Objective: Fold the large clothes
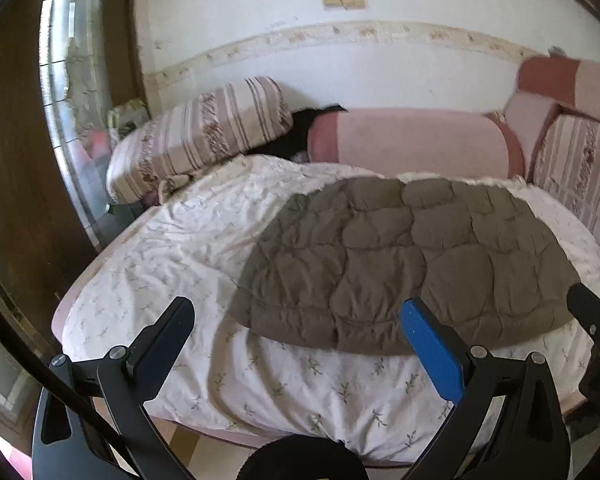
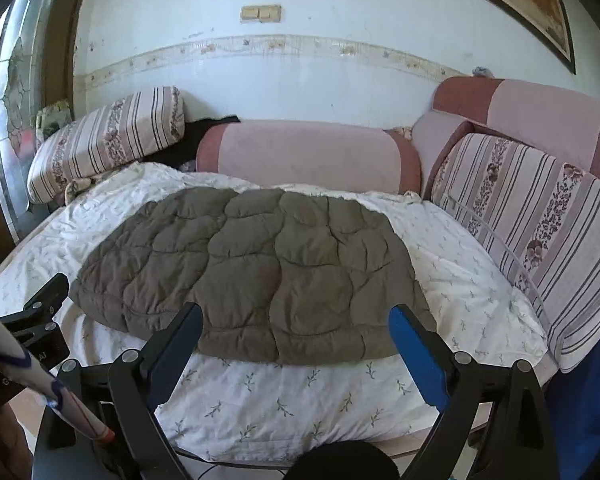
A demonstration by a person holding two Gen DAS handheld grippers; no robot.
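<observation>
The brown quilted garment (image 2: 252, 272) lies spread flat across the middle of the frame on the white floral bedcover (image 2: 284, 400), already a compact slab, so I judge a fold is done or nearly so. My right gripper (image 2: 296, 336) hangs at its near hem, jaws released and spread wide, nothing between them. My left gripper (image 1: 296, 332) sits at lower centre of its view, likewise agape and empty. 2 striped pillows (image 2: 108, 140) stay clear.
</observation>
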